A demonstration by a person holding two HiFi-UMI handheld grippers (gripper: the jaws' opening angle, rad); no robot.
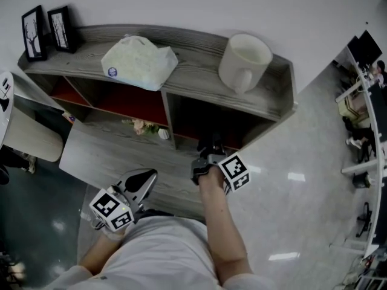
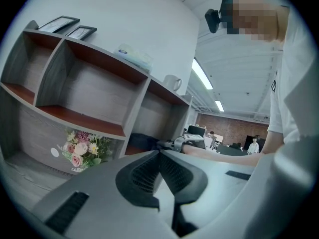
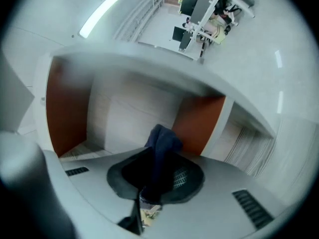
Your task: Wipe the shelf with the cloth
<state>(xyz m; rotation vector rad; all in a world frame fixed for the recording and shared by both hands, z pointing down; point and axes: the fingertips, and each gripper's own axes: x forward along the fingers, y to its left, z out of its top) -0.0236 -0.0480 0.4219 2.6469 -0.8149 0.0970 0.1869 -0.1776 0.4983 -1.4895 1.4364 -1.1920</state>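
The grey wooden shelf has red-lined compartments. My right gripper reaches into the mouth of the lower right compartment and is shut on a dark blue cloth, which sticks out past the jaws as a bunched fold. Whether the cloth touches the compartment floor I cannot tell. In the left gripper view the cloth shows as a dark lump ahead of the right gripper. My left gripper hangs in front of the shelf by my body, shut with nothing in it.
On the shelf top stand two black picture frames, a white soft pack and a white mug. A flower picture marks the lower left panel. A white chair stands at the left, office desks at the far right.
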